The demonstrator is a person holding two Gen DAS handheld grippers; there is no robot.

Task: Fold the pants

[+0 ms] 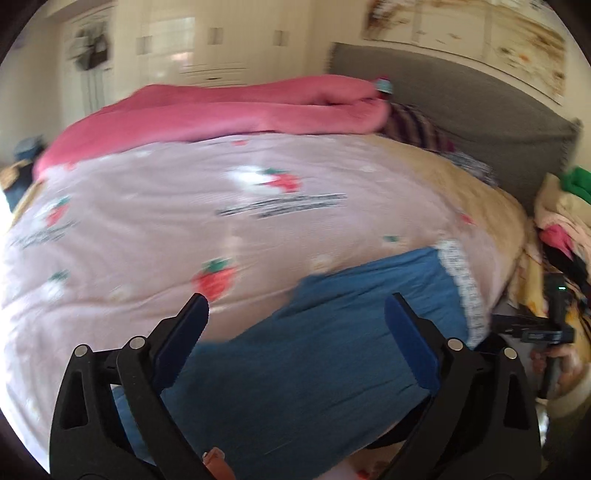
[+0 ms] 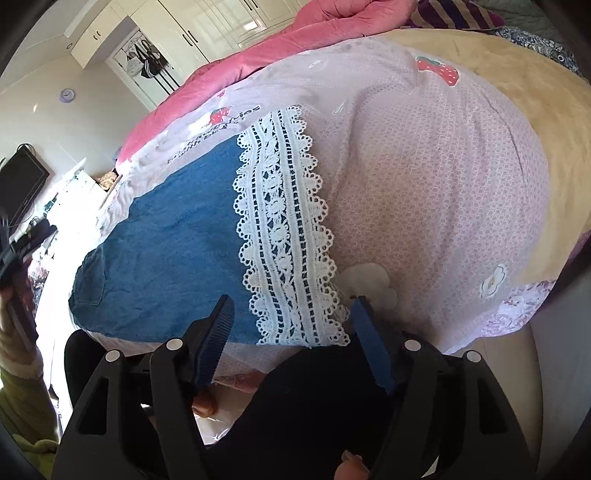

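Blue denim pants (image 1: 314,373) with a white lace hem (image 1: 461,284) lie flat on a pink strawberry-print quilt (image 1: 166,206) at the near edge of the bed. My left gripper (image 1: 297,306) is open, hovering just above the pants' blue cloth. In the right wrist view the pants (image 2: 177,236) stretch to the left and the lace hem (image 2: 284,229) runs down the middle. My right gripper (image 2: 293,308) is open, its fingers either side of the lace hem's near end, holding nothing. The right gripper also shows at the left wrist view's right edge (image 1: 532,332).
A folded pink blanket (image 1: 221,110) lies across the far side of the bed, before a grey headboard (image 1: 461,103). A heap of clothes (image 1: 561,221) sits to the right of the bed. Wardrobes (image 2: 177,33) and a TV (image 2: 18,184) stand beyond.
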